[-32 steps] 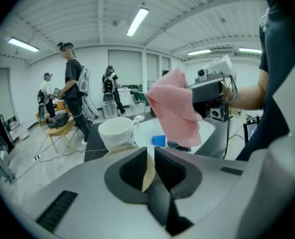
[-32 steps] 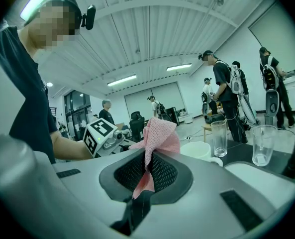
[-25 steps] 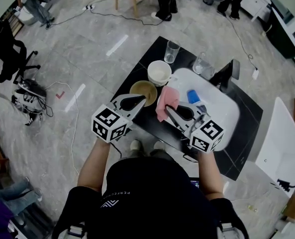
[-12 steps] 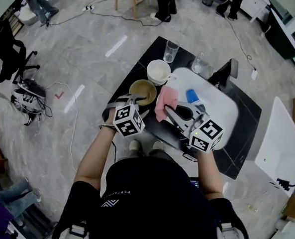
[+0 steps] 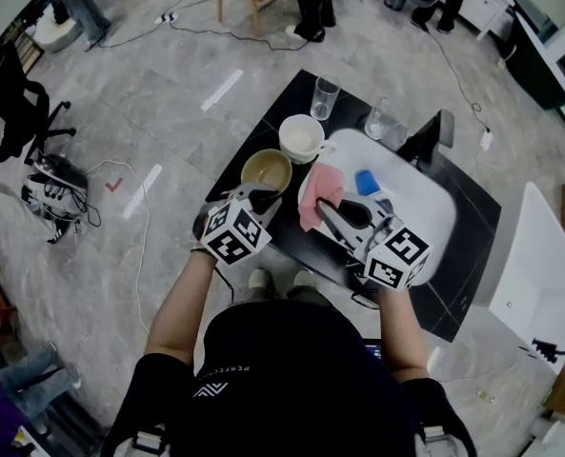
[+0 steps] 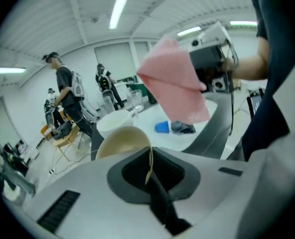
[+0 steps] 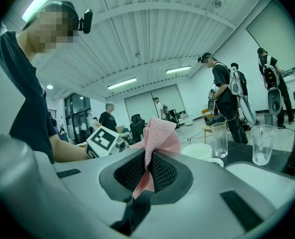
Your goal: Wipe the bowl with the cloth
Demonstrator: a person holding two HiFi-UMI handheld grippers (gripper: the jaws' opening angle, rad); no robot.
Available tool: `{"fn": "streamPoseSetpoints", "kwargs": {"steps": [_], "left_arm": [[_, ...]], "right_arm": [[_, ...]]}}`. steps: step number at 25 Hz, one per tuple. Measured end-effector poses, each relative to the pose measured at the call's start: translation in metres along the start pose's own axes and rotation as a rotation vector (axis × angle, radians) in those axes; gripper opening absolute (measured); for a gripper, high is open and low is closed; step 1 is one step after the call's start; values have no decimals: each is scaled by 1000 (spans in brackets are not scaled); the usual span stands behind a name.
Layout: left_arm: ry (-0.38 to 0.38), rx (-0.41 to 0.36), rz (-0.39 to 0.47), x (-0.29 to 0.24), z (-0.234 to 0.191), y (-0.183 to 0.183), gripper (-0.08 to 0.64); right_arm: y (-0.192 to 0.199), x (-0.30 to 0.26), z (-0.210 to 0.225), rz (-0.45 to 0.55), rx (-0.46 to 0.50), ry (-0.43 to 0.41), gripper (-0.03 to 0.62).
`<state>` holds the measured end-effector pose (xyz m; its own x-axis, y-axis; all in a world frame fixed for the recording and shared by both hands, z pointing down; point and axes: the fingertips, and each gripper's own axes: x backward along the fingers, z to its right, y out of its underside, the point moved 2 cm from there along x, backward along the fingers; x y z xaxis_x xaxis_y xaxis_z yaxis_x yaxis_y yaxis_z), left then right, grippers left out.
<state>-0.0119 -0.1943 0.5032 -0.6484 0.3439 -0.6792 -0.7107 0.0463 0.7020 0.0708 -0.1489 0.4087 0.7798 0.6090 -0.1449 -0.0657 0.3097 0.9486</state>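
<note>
The left tool (image 5: 259,198) has just been closing its jaws and now grips the near rim of the tan bowl (image 5: 266,169), which is at the bench's (image 5: 458,274) left edge. In the left gripper view the thin rim runs edge-on between the closed jaws of the left tool (image 6: 148,169), and the rest of the bowl (image 6: 121,142) reaches out beyond them. The right tool (image 5: 322,206) is clenched on the pink cloth (image 5: 318,190), holding it just right of the bowl and apart from it. In the right gripper view the cloth (image 7: 159,133) sticks up in a bunch from the jaws of the right tool (image 7: 146,176). A white cup (image 5: 303,138) stands just behind the bowl, beside a white tray (image 5: 425,208).
</note>
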Motion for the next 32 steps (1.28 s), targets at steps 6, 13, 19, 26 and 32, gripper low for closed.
{"fn": "streamPoseSetpoints", "kwargs": {"steps": [6, 13, 19, 26, 32], "left_arm": [[-52, 234, 294, 52, -17, -36, 21], [-67, 345, 424, 80, -21, -45, 21], [-76, 400, 475, 94, -19, -43, 21], [-79, 434, 513, 105, -13, -42, 21], [-87, 458, 507, 106, -10, -35, 21]], "right_arm": [[-3, -9, 1, 3, 0, -18, 41], [-6, -20, -5, 4, 8, -47, 41], [-5, -25, -8, -4, 16, -62, 41], [-5, -28, -12, -2, 10, -69, 41], [-2, -31, -16, -4, 11, -83, 41]]}}
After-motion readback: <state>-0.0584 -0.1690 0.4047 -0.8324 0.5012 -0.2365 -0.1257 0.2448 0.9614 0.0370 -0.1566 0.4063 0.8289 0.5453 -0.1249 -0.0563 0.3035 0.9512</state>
